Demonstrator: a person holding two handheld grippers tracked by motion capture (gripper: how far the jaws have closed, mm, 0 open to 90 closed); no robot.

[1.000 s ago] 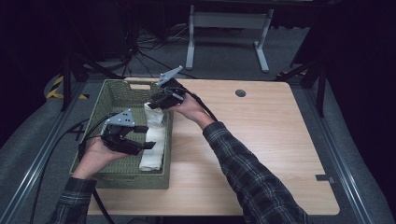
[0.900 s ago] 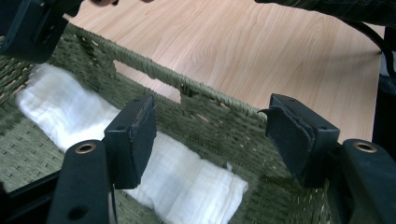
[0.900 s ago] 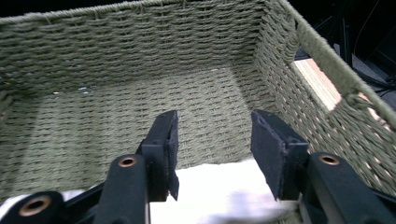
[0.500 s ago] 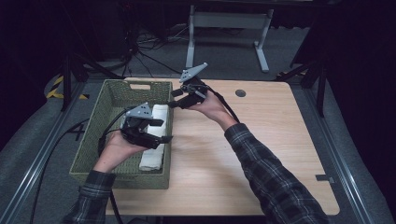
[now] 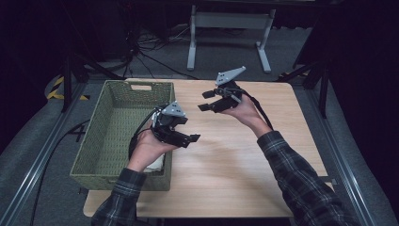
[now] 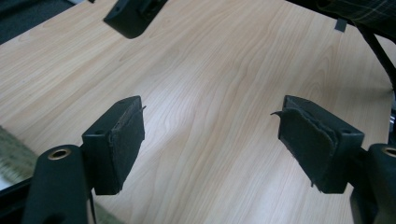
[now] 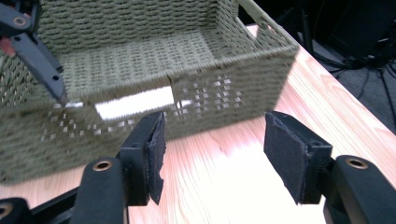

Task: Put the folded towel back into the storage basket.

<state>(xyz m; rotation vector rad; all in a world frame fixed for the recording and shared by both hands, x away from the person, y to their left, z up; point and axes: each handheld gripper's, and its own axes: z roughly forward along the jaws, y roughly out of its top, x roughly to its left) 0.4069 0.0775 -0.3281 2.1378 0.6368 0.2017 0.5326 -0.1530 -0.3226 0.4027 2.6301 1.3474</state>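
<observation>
A green woven basket stands on the left part of the wooden table. A white folded cloth lies in its near right corner, mostly hidden by the left hand. Through the basket wall the cloth shows as a white strip. My left gripper hovers over the table just right of the basket. Its jaws have just been opening and stand open, nothing between them. My right gripper is farther back over the table, facing the basket. Its jaws have also just been opening, empty.
A grey metal stand and cables lie on the floor behind the table. Metal rails run along both sides. A plaid sleeve crosses the table's right half.
Both hands have moved right, out of the basket and over the bare table, the right one also lifting. The white cloth stays in the basket. Both pairs of jaws stand wider.
</observation>
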